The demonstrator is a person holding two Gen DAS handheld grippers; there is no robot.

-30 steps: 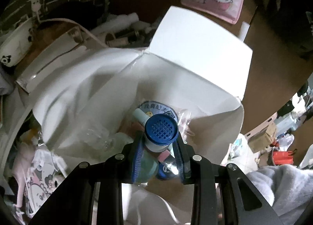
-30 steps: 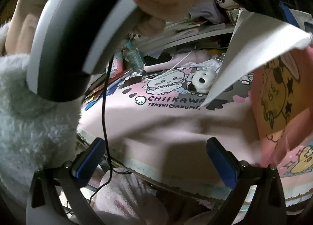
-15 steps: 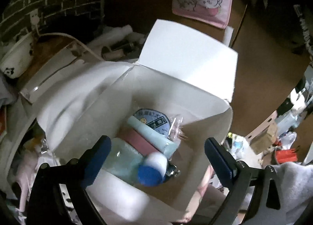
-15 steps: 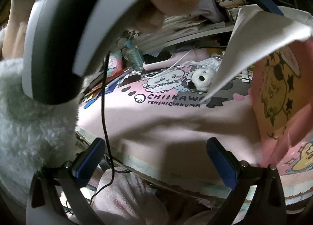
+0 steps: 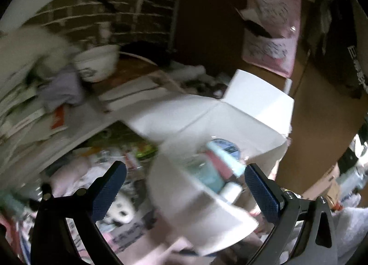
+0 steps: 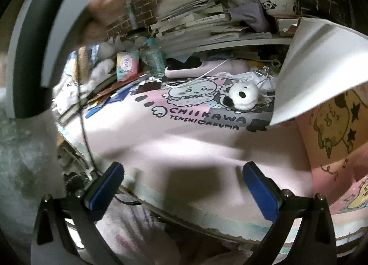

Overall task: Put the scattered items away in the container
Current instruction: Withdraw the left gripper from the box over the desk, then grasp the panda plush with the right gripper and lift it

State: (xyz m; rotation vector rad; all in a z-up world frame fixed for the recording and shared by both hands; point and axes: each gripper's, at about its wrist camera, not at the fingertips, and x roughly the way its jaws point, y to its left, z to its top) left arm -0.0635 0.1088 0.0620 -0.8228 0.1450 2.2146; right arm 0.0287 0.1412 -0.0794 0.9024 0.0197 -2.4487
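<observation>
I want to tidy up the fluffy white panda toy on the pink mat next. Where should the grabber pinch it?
Pinch the panda plush across its round white head, coming straight down from above. It lies alone on the pink mat, soft and ball-shaped, so the jaws can probably squeeze its sides. The right gripper is open and empty. Watch the white cable just behind it.

Matt white paper box (image 5: 232, 113), soft pink printed cloth (image 6: 184, 140), fluffy plush toy (image 6: 243, 94), glossy ceramic bowl (image 5: 96, 62)

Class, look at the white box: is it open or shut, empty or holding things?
Open and holding things: the white box has its flaps raised, with bottles lying inside.
</observation>
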